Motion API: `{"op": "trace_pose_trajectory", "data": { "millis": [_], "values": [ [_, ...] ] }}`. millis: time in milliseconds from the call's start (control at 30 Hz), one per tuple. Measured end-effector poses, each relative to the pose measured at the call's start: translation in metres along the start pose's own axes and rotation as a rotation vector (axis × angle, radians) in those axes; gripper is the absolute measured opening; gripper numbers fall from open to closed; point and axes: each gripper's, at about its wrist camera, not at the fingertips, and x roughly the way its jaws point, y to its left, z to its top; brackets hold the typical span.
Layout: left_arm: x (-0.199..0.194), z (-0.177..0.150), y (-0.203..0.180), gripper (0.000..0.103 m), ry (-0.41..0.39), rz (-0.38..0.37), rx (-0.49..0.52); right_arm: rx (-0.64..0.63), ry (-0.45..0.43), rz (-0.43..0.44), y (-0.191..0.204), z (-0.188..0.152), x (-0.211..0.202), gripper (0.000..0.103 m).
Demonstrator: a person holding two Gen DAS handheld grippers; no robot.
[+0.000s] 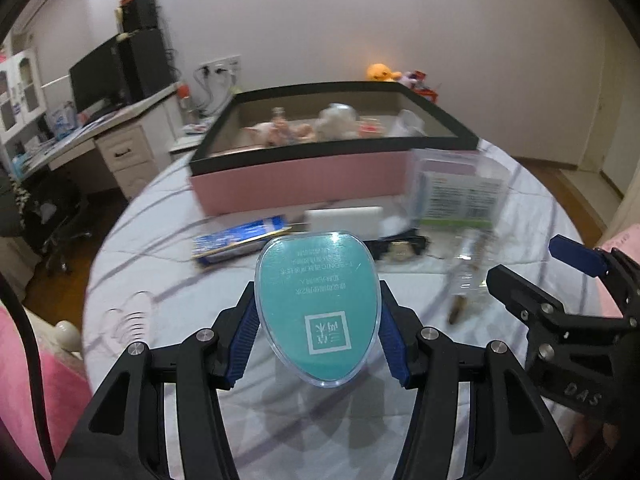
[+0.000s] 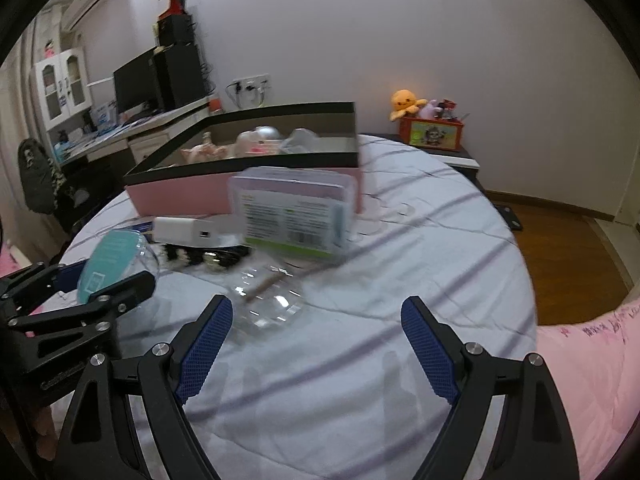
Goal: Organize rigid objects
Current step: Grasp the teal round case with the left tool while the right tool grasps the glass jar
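The left gripper jaws clamp a teal case, right gripper jaws spread wide, the pink box contents blurred.

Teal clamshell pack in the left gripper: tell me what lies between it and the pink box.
Left wrist view: between the teal pack and the pink box lie a white adapter and a blue tube on the sheet.

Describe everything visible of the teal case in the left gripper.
The teal case is an egg-shaped clear plastic shell over a teal card with white print and a square logo, reading upside down in the left wrist view. The left gripper clamps its sides between blue pads, wider end toward the pink box. It looks lifted off the bed, casting a shadow below. Nothing else touches it.
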Motion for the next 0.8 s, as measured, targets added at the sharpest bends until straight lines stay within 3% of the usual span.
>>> {"op": "trace_pose_trajectory", "data": {
  "millis": [300, 367, 433, 467, 633, 800],
  "values": [
    [0.014, 0.0, 0.02, 0.056, 0.032, -0.011, -0.048, -0.02, 0.161, -0.005, 0.028, 0.015, 0.052, 0.088],
    [0.018, 0.001, 0.018, 0.056, 0.034, -0.024, -0.048, -0.015, 0.144, 0.01, 0.026, 0.015, 0.049, 0.087],
    [0.018, 0.002, 0.015, 0.056, 0.037, -0.035, -0.047, -0.017, 0.161, 0.015, 0.025, 0.014, 0.051, 0.068],
    [0.017, 0.001, 0.014, 0.056, 0.031, -0.042, -0.045, -0.024, 0.157, 0.012, 0.025, 0.013, 0.05, 0.064],
    [0.0, 0.003, 0.015, 0.056, -0.001, -0.052, -0.042, -0.028, 0.123, 0.059, 0.025, 0.01, 0.039, 0.063],
    [-0.033, 0.008, 0.021, 0.056, -0.079, -0.089, -0.063, -0.017, 0.008, 0.11, 0.029, 0.01, 0.001, 0.063]
  ]
}}
